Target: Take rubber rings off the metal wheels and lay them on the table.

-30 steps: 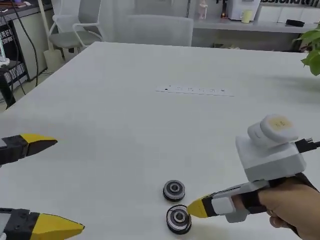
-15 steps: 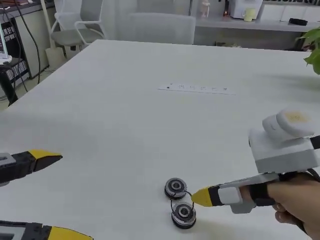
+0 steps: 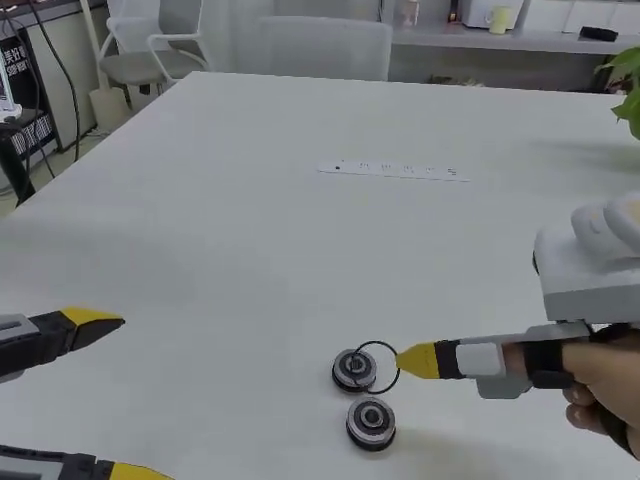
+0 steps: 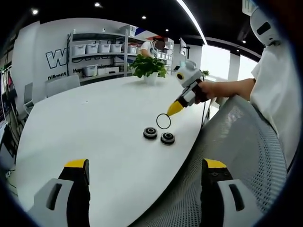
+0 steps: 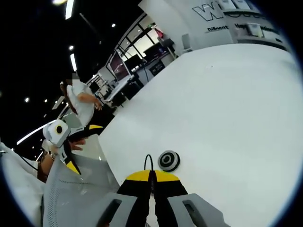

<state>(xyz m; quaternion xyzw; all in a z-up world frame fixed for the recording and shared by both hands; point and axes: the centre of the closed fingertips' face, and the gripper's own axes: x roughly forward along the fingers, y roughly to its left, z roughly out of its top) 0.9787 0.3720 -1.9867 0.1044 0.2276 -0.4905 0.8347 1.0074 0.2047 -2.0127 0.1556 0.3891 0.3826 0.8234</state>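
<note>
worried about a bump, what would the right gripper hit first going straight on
Likely the farther metal wheel, just beyond the rubber ring the right gripper holds; depth is unclear.

matt white table (image 3: 300, 250), glossy metal wheels (image 3: 371, 421), black rubber ring (image 3: 378, 344)

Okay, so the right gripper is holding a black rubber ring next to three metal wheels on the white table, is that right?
Not quite: there are two metal wheels, not three, as the head view shows. The rest holds: the right gripper is shut on the black rubber ring next to them, over the white table.
</note>
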